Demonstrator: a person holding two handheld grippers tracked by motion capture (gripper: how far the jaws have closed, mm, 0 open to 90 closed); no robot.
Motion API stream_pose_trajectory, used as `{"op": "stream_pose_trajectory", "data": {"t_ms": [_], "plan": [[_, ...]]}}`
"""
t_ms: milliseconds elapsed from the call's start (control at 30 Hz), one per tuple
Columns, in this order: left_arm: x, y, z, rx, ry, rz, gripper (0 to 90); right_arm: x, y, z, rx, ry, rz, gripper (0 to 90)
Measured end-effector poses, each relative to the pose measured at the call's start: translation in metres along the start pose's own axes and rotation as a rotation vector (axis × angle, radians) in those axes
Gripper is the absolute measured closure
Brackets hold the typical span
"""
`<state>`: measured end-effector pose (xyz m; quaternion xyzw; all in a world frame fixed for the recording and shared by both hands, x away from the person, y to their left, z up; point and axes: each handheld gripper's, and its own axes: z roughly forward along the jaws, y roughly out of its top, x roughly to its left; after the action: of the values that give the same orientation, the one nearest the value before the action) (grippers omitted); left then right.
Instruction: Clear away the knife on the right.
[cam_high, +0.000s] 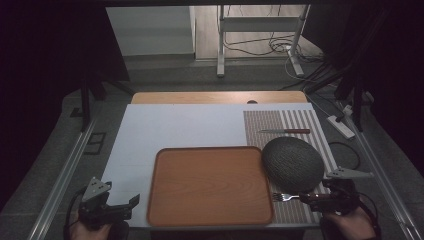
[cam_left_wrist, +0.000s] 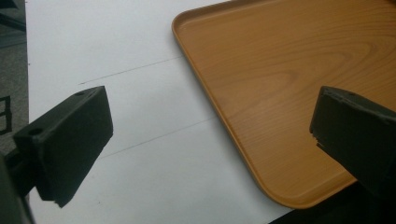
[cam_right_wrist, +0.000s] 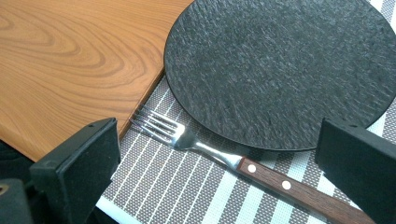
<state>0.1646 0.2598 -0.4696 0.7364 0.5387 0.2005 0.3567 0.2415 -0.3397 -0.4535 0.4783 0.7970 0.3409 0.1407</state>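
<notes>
A wooden tray (cam_high: 210, 186) lies at the front middle of the white table top. To its right a dark round plate (cam_high: 292, 165) rests on a striped placemat (cam_high: 280, 122). A fork (cam_high: 286, 197) with a wooden handle lies on the mat just in front of the plate, tines toward the tray. My right gripper (cam_high: 309, 199) stands open around the fork's handle (cam_right_wrist: 289, 186), and its jaws do not touch it. The right gripper (cam_right_wrist: 222, 130) looks onto the fork (cam_right_wrist: 184, 137) and plate (cam_right_wrist: 280, 70). My left gripper (cam_high: 131, 204) is open beside the tray's left front corner (cam_left_wrist: 289, 196), with nothing held.
A knife (cam_high: 285, 131) with a wooden handle lies at the far end of the placemat. The white top (cam_left_wrist: 130, 121) has bare room left of and behind the tray. Metal rails run along both sides of the table, and cables lie on the floor beyond.
</notes>
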Motion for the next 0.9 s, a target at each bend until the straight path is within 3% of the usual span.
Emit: {"op": "stream_pose_trajectory", "data": {"t_ms": [100,367,467,900], "plan": [[0.001,-0.0004,-0.0006,-0.009,0.019,0.0,0.0,0.0005,0.0,-0.0001,0.003,-0.003,-0.004,0.6],[0.0008,-0.0002,0.0002,-0.001,0.017,0.006,0.0,0.0015,0.0003,0.0007,0.01,-0.001,-0.015,0.6],[0.0011,0.0,0.0015,0.01,0.007,0.012,0.0,0.0006,0.0002,0.0002,0.006,0.014,-0.01,0.5],[0.0009,0.0011,0.0038,0.027,-0.011,0.022,0.2,0.0032,0.0006,0.0024,0.033,0.001,-0.035,0.6]]}}
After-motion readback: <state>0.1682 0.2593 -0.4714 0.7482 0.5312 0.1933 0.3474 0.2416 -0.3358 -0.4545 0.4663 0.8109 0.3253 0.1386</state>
